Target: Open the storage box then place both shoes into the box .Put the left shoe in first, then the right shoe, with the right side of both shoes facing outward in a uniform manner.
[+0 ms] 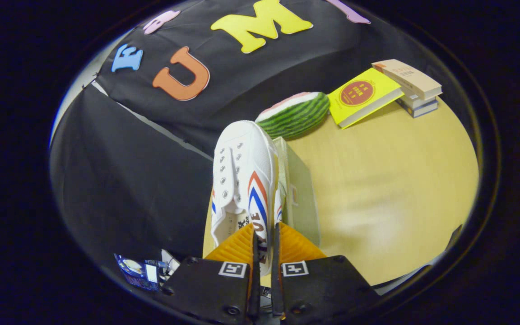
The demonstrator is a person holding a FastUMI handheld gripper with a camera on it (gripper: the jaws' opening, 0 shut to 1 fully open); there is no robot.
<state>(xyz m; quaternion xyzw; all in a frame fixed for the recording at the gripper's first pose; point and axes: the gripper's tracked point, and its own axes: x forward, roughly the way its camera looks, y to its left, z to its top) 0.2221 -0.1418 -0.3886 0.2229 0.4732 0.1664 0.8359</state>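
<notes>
A white canvas sneaker (242, 176) with red and blue side stripes and metal eyelets is pinched at its side wall by the hand-held gripper (263, 243), whose two ribbed fingers are nearly closed on the fabric. The shoe hangs toe-forward, lifted above the wooden tabletop (391, 189), likely to carry it into the storage box (303, 198), a pale, flat-sided box just right of the shoe. Beyond lie a striped watermelon-slice toy (294, 115), a yellow book (361, 97) and a short stack of books (413, 88).
</notes>
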